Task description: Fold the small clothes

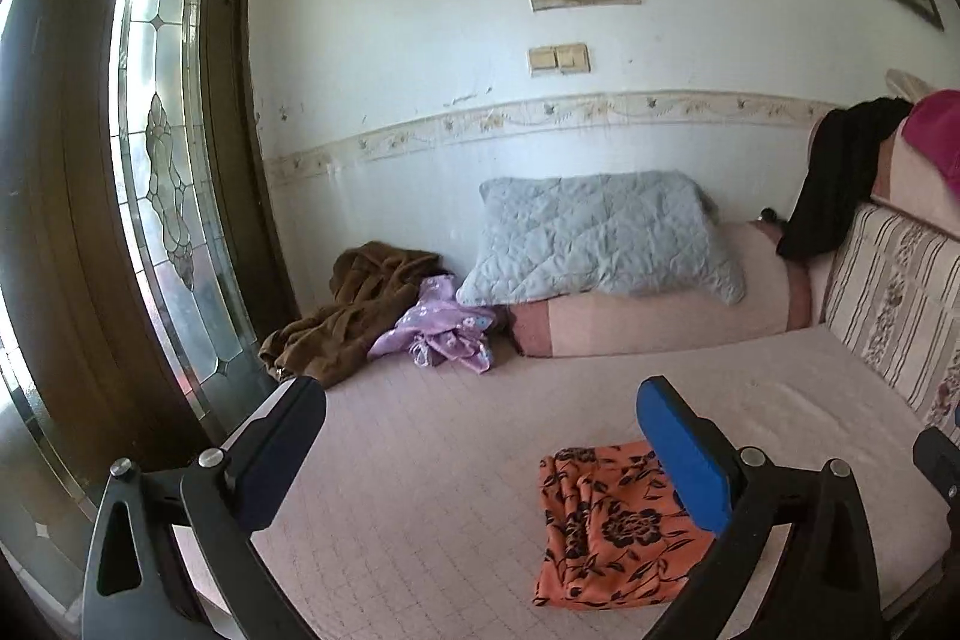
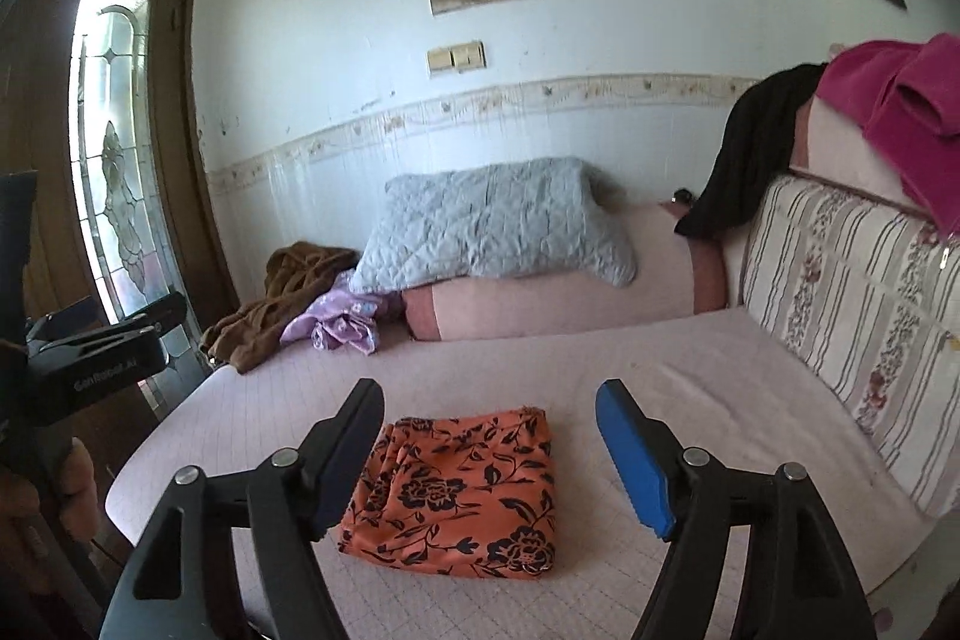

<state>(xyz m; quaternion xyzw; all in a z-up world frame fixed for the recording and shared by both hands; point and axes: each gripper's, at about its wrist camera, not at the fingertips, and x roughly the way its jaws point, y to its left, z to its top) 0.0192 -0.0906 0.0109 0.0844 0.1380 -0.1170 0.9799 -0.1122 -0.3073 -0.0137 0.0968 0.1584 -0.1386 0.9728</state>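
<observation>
Both pairs of fingers we hold wide apart and empty, left gripper (image 1: 480,454) and right gripper (image 2: 489,454) raised over the folded orange floral cloth (image 2: 456,496), which lies flat on the pink bed cover (image 2: 690,382).

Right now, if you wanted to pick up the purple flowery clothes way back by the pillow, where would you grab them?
Probably the raised crumpled fold near the front of the purple garment, coming from the open bed side. The grey pillow overhangs its back and the brown garment crowds its left, so the front looks freest.
</observation>
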